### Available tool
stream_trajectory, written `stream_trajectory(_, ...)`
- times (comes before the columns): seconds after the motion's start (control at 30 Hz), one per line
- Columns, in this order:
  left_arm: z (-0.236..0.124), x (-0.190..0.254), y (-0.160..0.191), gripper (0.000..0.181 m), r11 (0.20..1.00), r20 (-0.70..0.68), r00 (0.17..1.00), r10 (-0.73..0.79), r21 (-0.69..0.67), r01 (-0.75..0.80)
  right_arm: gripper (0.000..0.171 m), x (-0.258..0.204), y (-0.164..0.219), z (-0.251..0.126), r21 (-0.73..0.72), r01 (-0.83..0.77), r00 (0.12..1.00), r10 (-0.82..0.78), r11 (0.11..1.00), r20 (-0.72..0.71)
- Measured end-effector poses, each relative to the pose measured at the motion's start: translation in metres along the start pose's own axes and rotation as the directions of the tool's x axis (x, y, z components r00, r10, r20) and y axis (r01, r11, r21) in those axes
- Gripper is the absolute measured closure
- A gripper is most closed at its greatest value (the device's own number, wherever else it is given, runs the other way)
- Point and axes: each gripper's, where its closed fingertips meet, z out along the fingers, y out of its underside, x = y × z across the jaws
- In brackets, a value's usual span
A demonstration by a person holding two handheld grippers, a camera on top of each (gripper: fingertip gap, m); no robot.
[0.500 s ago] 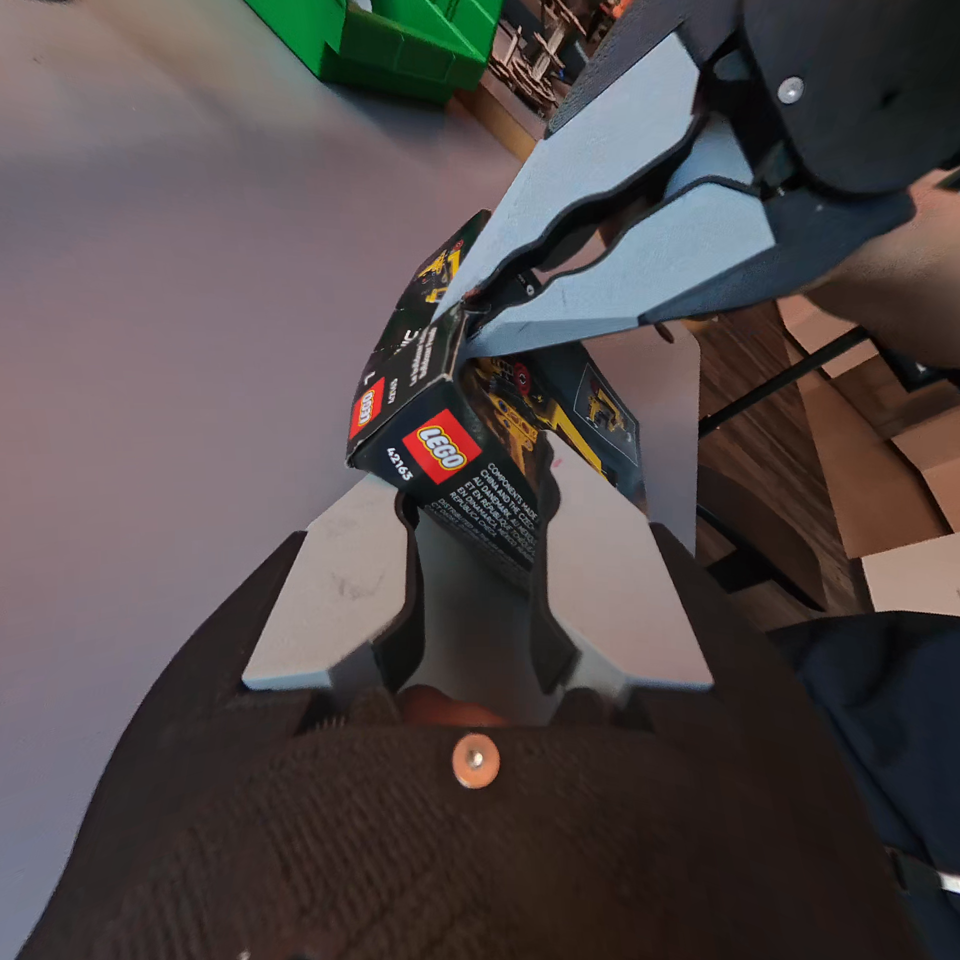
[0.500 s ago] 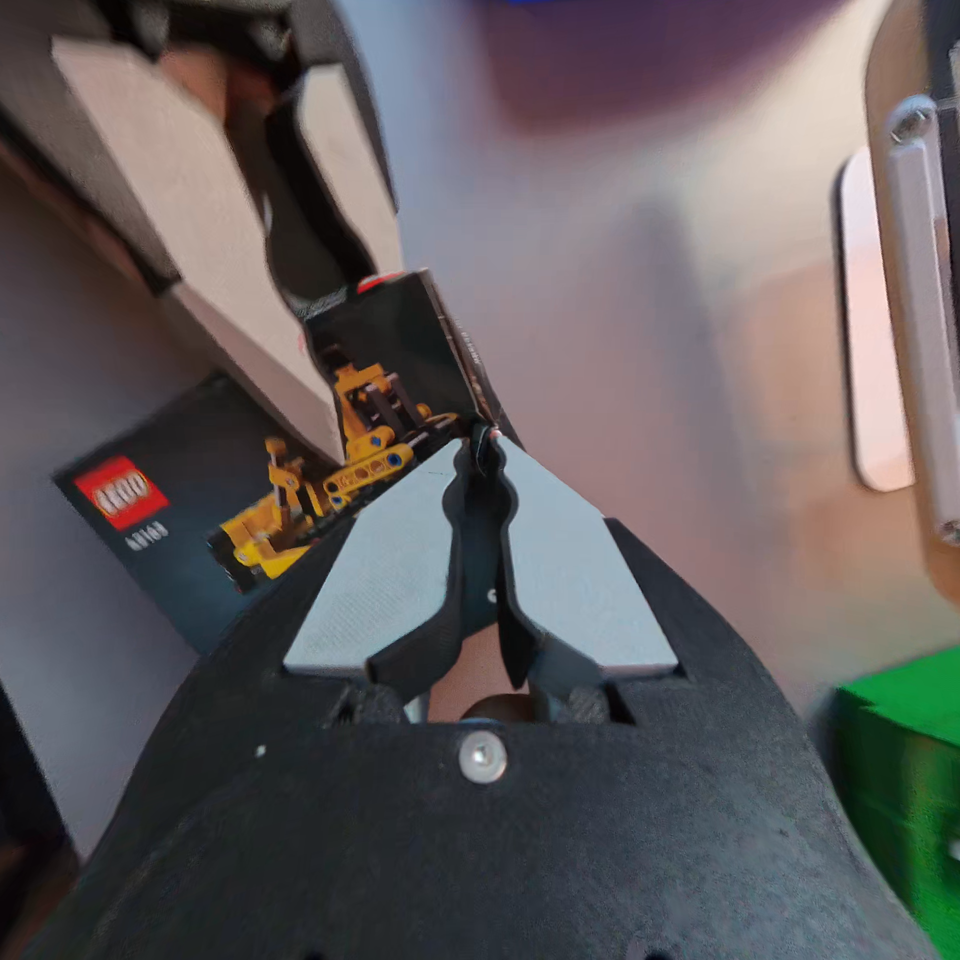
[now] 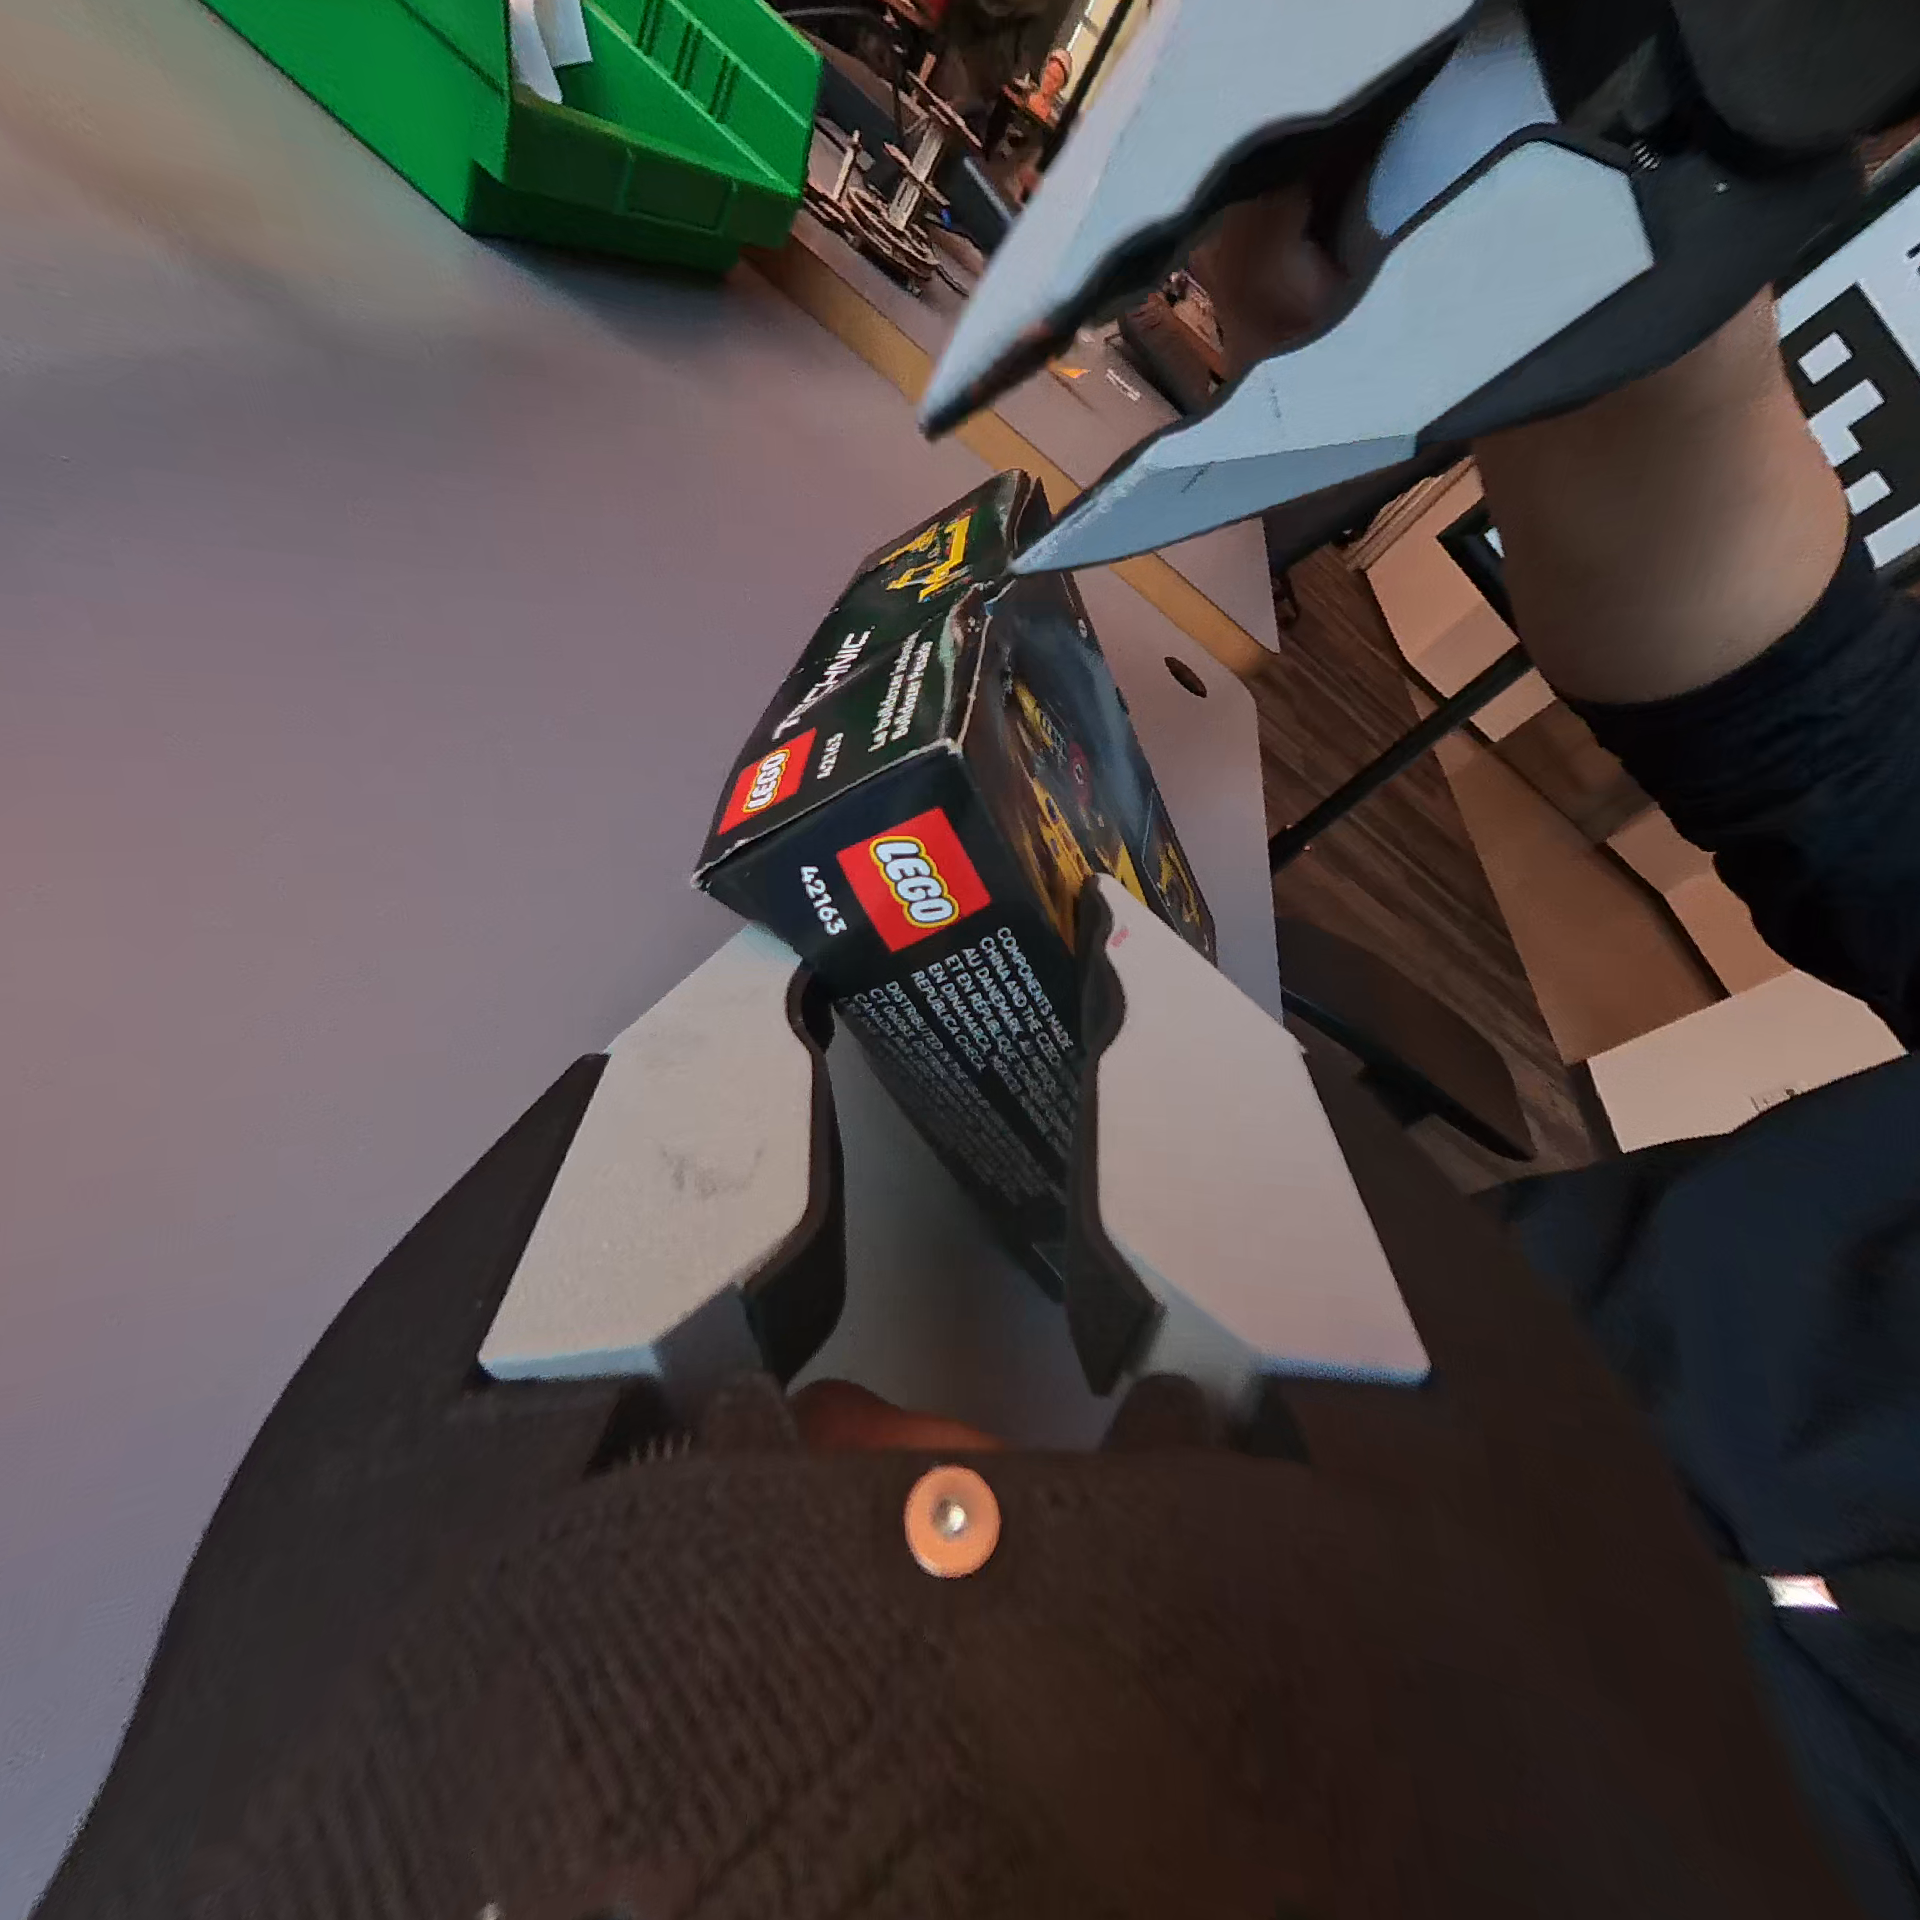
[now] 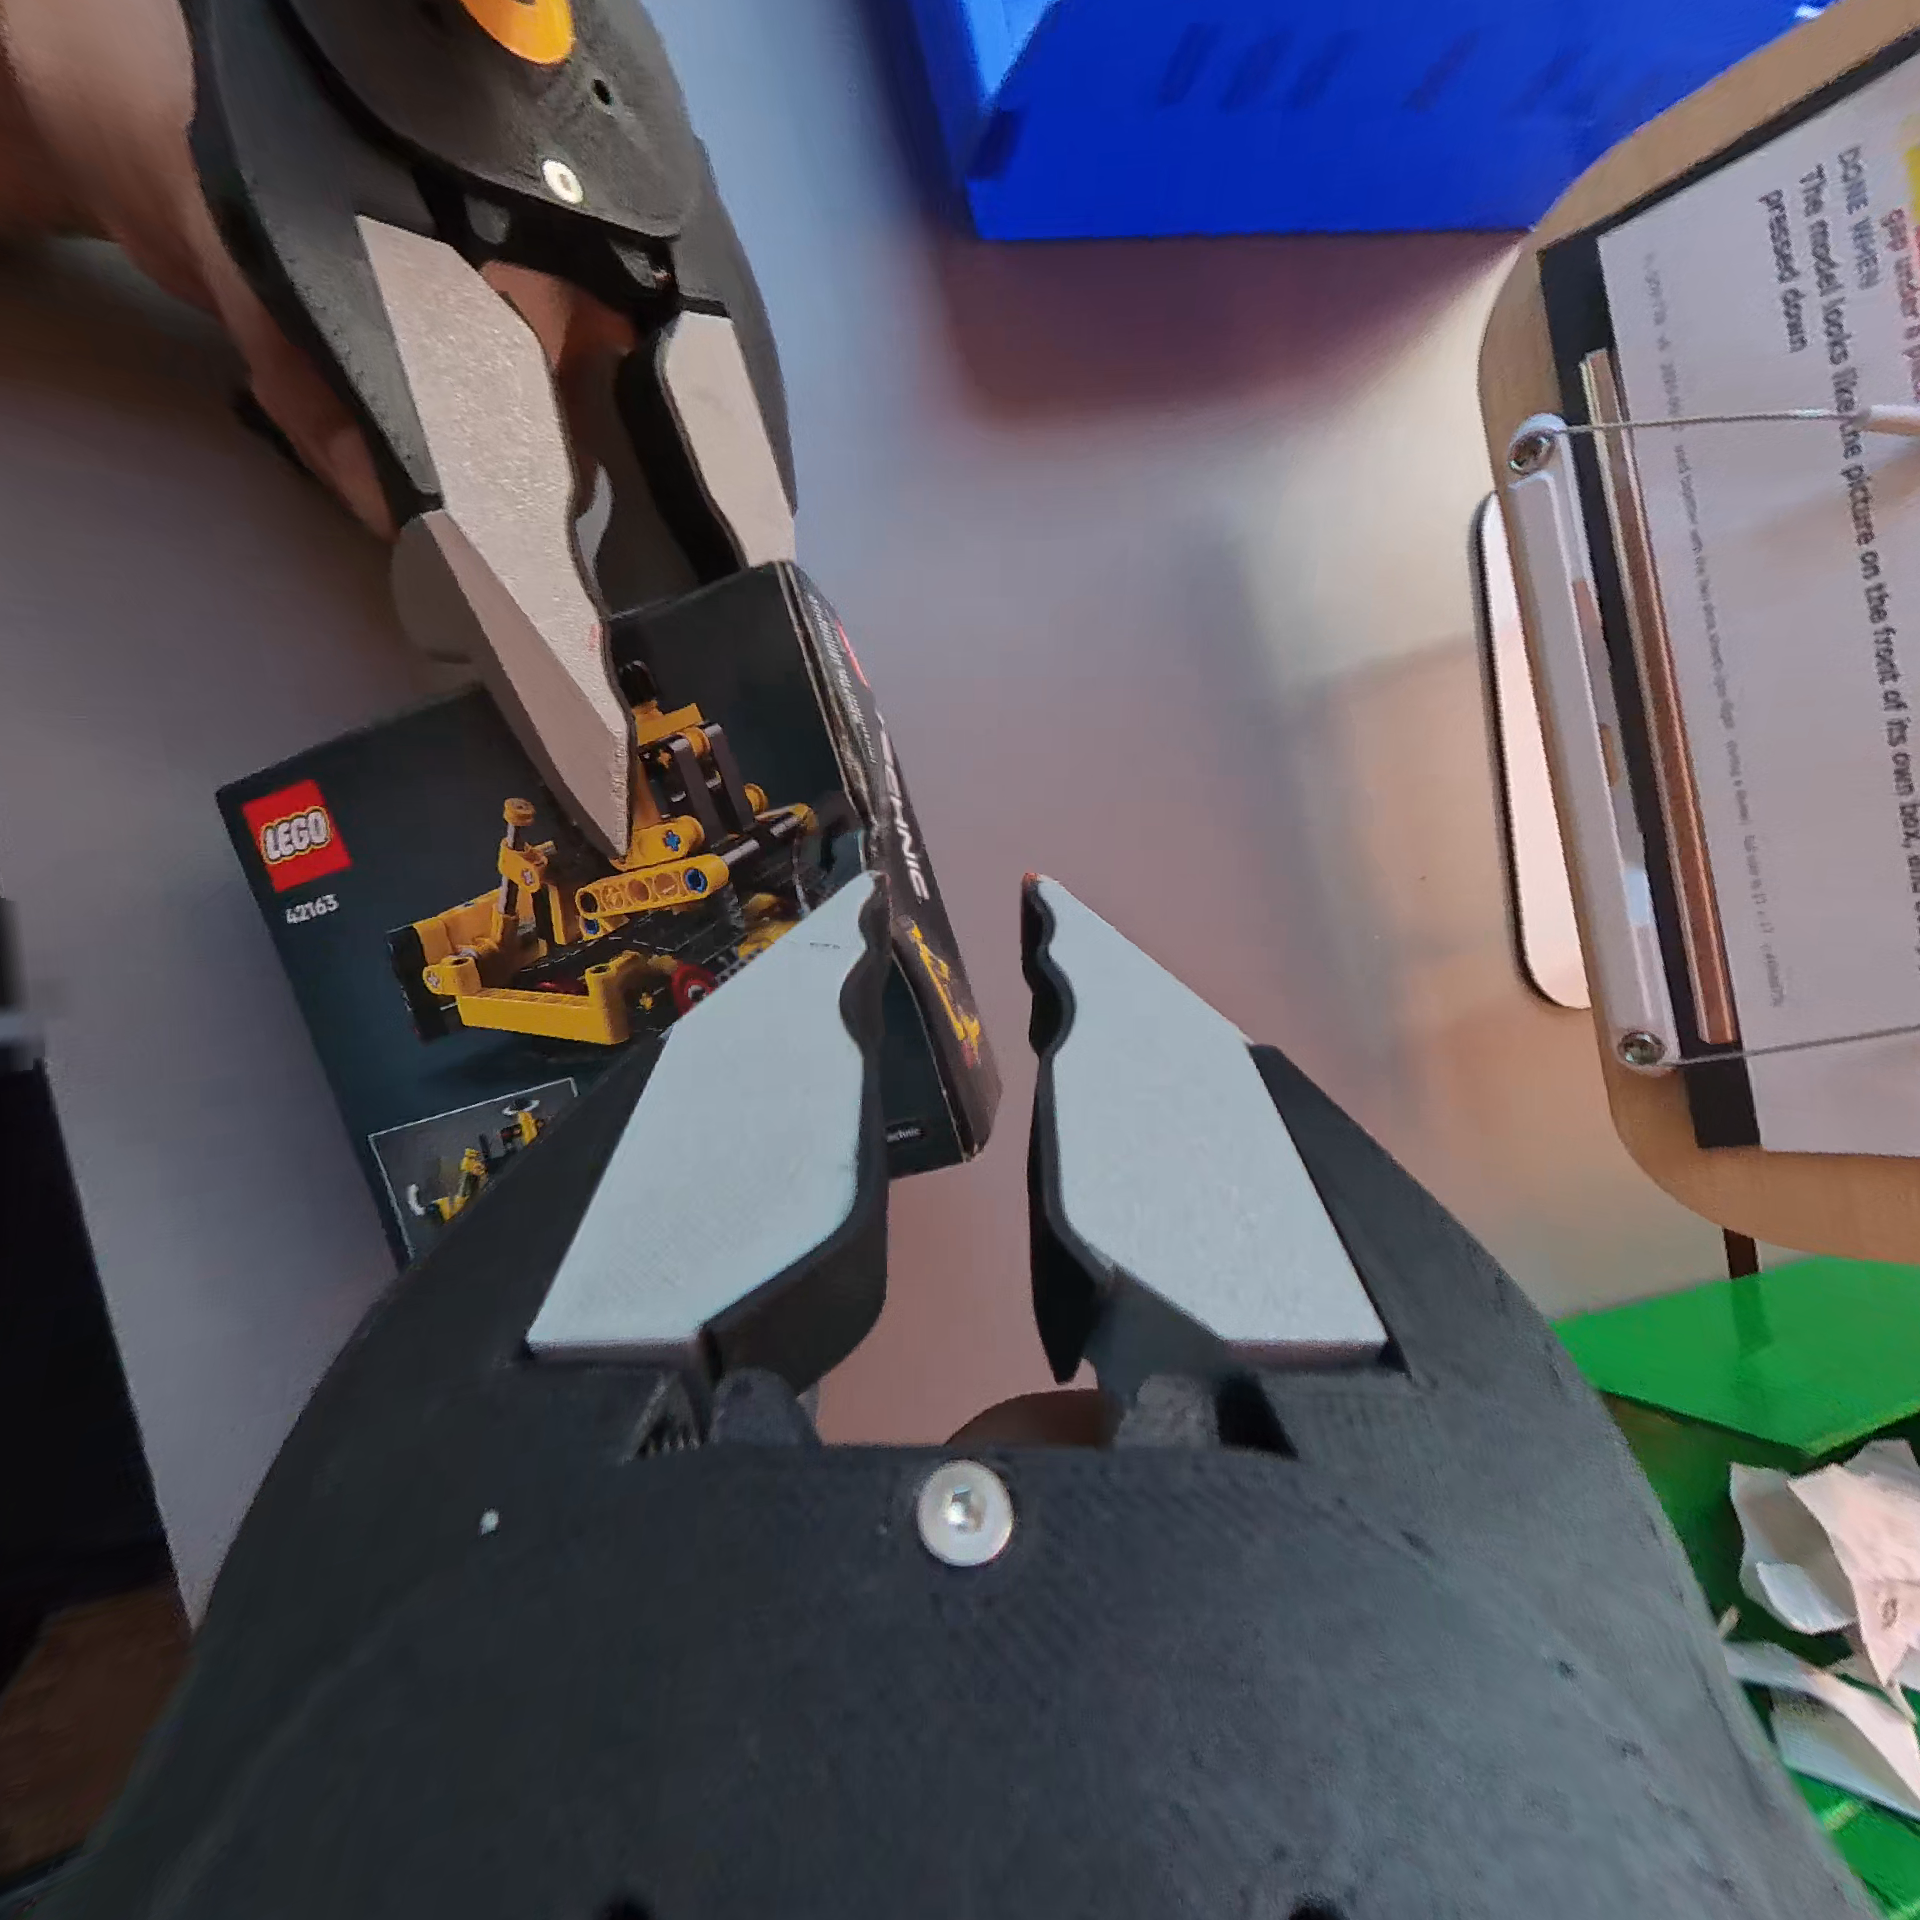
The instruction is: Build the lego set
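Left gripper (image 3: 951,935): clamped across the lego box (image 3: 914,831); box's near end hidden.
Right gripper (image 4: 956,894): fingers spread, one tip touching the box's far flap.
Green bin (image 3: 582,135): far left, cropped.

This looks like a workshop or lab bench: a plain grey tabletop (image 3: 364,675) with green parts bins (image 3: 623,135) at its far edge and a blue bin (image 4: 1299,125) nearby. A wooden clipboard stand (image 4: 1558,727) holds a printed sheet, and cardboard boxes (image 3: 1714,1039) sit on the wood-look floor beyond.
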Motion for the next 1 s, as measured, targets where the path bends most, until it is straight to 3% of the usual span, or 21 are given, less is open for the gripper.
stream_trajectory(0.03, 0.000, 0.000, 0.000, 0.137, 1.000, -0.001, 1.000, 0.000, 0.001, 0.000, 0.156, -0.003, -0.001, 0.000, -0.010, 0.007, 1.000, -0.007, 1.000, 0.026)
stream_trajectory(0.3, 0.001, 0.010, 0.002, 0.136, 0.999, -0.041, 0.998, 0.044, -0.013, -0.044, 0.142, -0.020, 0.010, 0.005, -0.130, 0.023, 0.974, 0.007, 0.991, 0.226)
stream_trajectory(0.57, 0.006, 0.010, 0.013, 0.140, 0.994, -0.034, 0.998, 0.060, -0.087, -0.063, 0.160, -0.036, 0.023, 0.015, -0.221, 0.165, 0.935, -0.081, 0.961, 0.346)
stream_trajectory(0.73, 0.009, 0.000, 0.020, 0.139, 0.989, -0.004, 1.000, -0.022, -0.145, 0.021, 0.166, -0.034, 0.033, 0.036, -0.236, 0.202, 0.964, -0.150, 0.951, 0.220)
stream_trajectory(1.0, 0.018, -0.019, 0.030, 0.140, 0.962, 0.094, 0.986, -0.140, -0.224, 0.158, 0.169, -0.021, 0.046, 0.065, -0.186, -0.030, 0.997, 0.042, 0.982, 0.059)
